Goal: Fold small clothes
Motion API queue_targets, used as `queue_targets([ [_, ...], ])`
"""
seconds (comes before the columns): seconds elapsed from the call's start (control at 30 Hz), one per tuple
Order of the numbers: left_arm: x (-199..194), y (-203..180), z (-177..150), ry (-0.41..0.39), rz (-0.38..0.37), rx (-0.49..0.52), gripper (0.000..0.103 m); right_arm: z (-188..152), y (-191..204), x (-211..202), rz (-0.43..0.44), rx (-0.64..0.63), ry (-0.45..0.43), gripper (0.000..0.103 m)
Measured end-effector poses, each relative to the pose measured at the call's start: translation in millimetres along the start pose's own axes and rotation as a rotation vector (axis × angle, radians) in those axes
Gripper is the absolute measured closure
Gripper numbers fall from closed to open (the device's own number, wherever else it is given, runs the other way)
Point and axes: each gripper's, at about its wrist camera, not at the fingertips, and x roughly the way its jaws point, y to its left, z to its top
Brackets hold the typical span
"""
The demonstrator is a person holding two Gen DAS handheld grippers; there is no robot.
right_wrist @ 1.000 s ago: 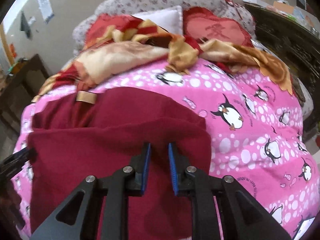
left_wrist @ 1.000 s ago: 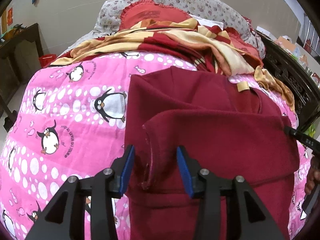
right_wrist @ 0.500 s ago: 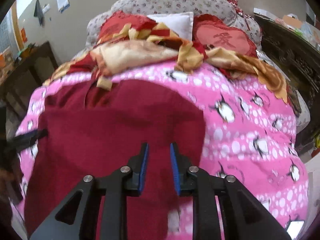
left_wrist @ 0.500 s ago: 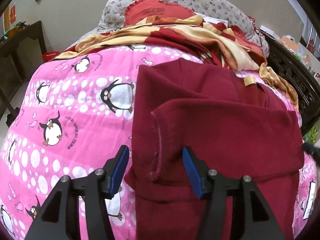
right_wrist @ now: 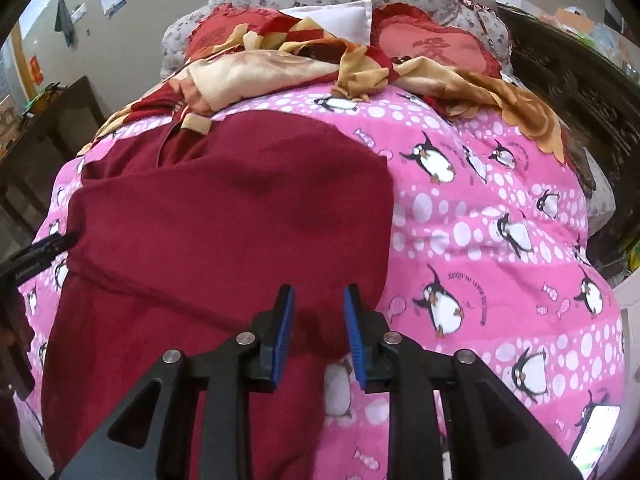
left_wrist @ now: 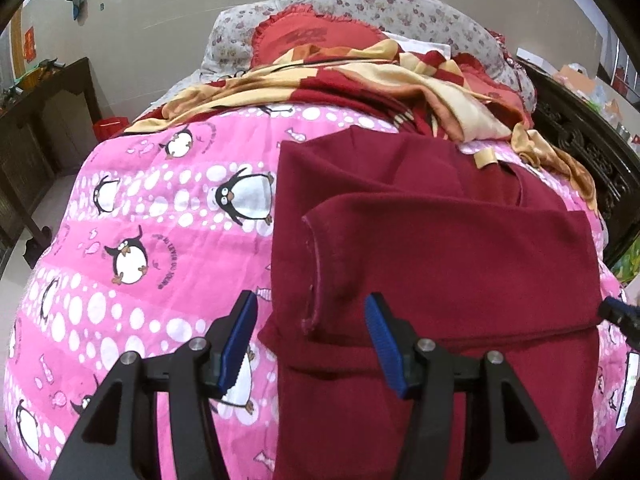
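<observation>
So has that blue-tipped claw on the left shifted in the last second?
Yes. The left gripper has backed off toward the camera: the red shirt hem and quilt penguins sit further away, its open jaws wider.

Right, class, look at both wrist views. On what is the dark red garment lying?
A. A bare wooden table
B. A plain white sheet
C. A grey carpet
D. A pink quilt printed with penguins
D: the dark red garment lies partly folded on the pink quilt, whose penguins and white dots show on either side of it in both views.
</observation>
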Motion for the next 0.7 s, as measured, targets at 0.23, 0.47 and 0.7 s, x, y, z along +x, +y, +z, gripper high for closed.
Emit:
queue_targets([
  [0.23,-13.9,0.5,-11.8,0.013,-0.014,-0.003,0.042,-5.5,5.8,17.8,-0.031,-0.034,0.026,0.070],
  [0.47,-45.0,20.2,-42.7,0.036,-0.059,-0.020,0.036,-15.8,-2.6,-30.6,0.053,-0.004,0.001,0.070],
  [0.7,-79.9,46.6,-88.7,0.083,-0.100,-0.066,0.036,-55.9,-24.7,-84.9,0.176,-0.005,0.066,0.067],
])
